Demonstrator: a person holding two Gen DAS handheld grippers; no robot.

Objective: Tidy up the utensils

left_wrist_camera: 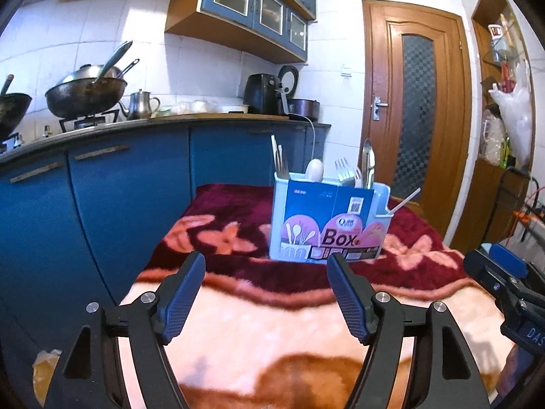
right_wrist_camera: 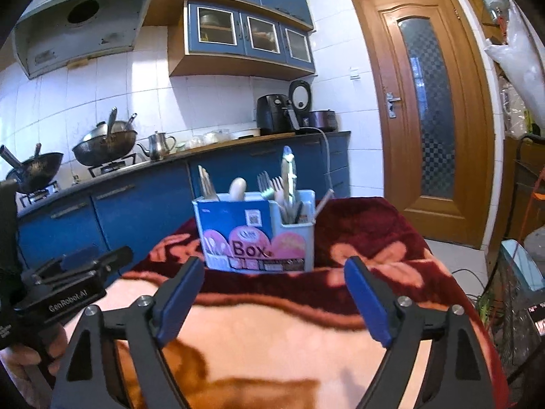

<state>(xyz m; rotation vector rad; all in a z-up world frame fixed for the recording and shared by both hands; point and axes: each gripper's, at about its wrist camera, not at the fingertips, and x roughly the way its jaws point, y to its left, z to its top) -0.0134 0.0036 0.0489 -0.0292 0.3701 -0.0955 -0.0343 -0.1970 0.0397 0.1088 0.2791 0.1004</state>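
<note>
Seen from the left wrist, the left gripper (left_wrist_camera: pixel 266 266) hangs over a flowered blanket (left_wrist_camera: pixel 238 320) with its jaws wide and nothing between them. Ahead, well apart from the fingertips, a pale blue utensil box (left_wrist_camera: pixel 328 220) stands upright on the blanket, forks (left_wrist_camera: pixel 344 170), a white spoon (left_wrist_camera: pixel 314 169) and a steel-bladed tool (left_wrist_camera: pixel 368 163) poking straight up from its compartments, a thin white stick (left_wrist_camera: pixel 405 200) leaning out to the right. The right gripper (left_wrist_camera: pixel 507 269) edges in at the frame's right.

From the right wrist, the right gripper (right_wrist_camera: pixel 274 271) likewise stands wide and empty, the box (right_wrist_camera: pixel 257 230) ahead between its fingertips' lines but not reached. The utensils' long axes run vertical, handles buried, working ends up. They look stiff, light and probably slick; a pinch across the exposed neck seems the likeliest hold. The plastic box, loaded, may tip if nudged on the soft blanket.
</note>
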